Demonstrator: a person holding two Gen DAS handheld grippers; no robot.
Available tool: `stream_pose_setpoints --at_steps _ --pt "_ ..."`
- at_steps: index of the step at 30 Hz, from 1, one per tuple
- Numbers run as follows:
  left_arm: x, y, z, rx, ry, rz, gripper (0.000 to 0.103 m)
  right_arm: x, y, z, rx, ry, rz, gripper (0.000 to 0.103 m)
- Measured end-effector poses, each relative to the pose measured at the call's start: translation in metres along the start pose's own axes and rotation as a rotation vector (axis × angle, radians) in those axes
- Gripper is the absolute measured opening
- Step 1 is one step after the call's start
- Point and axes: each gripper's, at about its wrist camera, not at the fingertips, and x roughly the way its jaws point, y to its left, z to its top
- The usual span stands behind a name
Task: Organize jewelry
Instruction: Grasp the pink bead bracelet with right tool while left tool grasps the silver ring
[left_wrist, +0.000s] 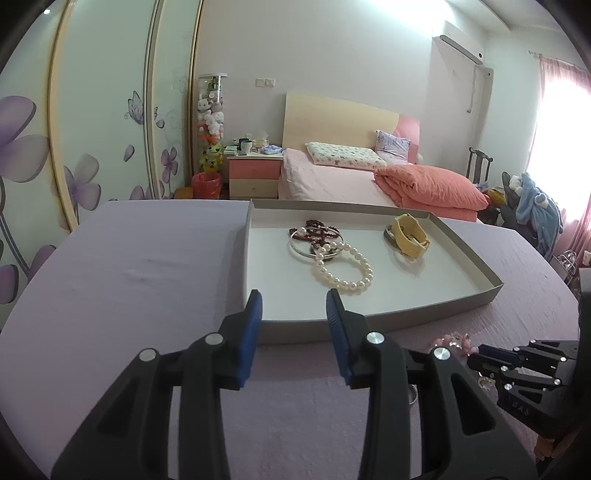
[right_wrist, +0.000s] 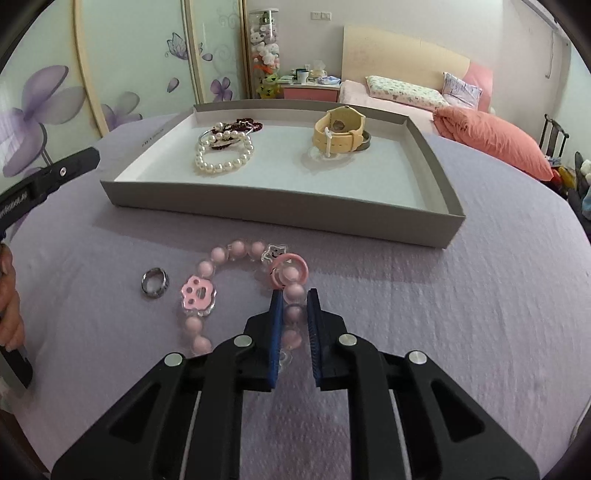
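Hiding part of the pink bead bracelet (right_wrist: 236, 288) beneath its own body, the right gripper (right_wrist: 295, 299) is seen with its fingers narrowed onto one bead — contact on the right pad cannot be told. The loop is stretched from near to far on the lilac tablecloth (right_wrist: 461, 314), a steel ring (right_wrist: 155, 282) just beside it. The left gripper (left_wrist: 293, 301) is held part open, empty, at the grey tray (right_wrist: 280, 208) edge — bare cloth lies leftward.

The right claw (right_wrist: 295, 299) hides part of the pink bead bracelet (right_wrist: 207, 269).
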Motion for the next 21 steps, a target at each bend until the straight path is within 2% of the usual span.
stream_pose_setpoints --at_steps 8,13,18,21 --pt "0.0 -0.01 -0.005 0.018 0.014 -0.016 0.041 -0.02 -0.031 -0.025 0.062 0.0 -0.033 0.014" --pt "-0.004 -0.019 -0.013 0.029 0.039 -0.046 0.048 -0.029 -0.045 -0.038 0.104 0.0 -0.068 0.014" --pt "-0.006 -0.042 -0.028 0.077 0.098 -0.093 0.057 -0.034 -0.048 -0.045 0.123 -0.001 -0.069 0.014" --pt "-0.005 -0.058 -0.036 0.107 0.141 -0.122 0.057 -0.033 -0.049 -0.043 0.127 -0.001 -0.064 0.014"
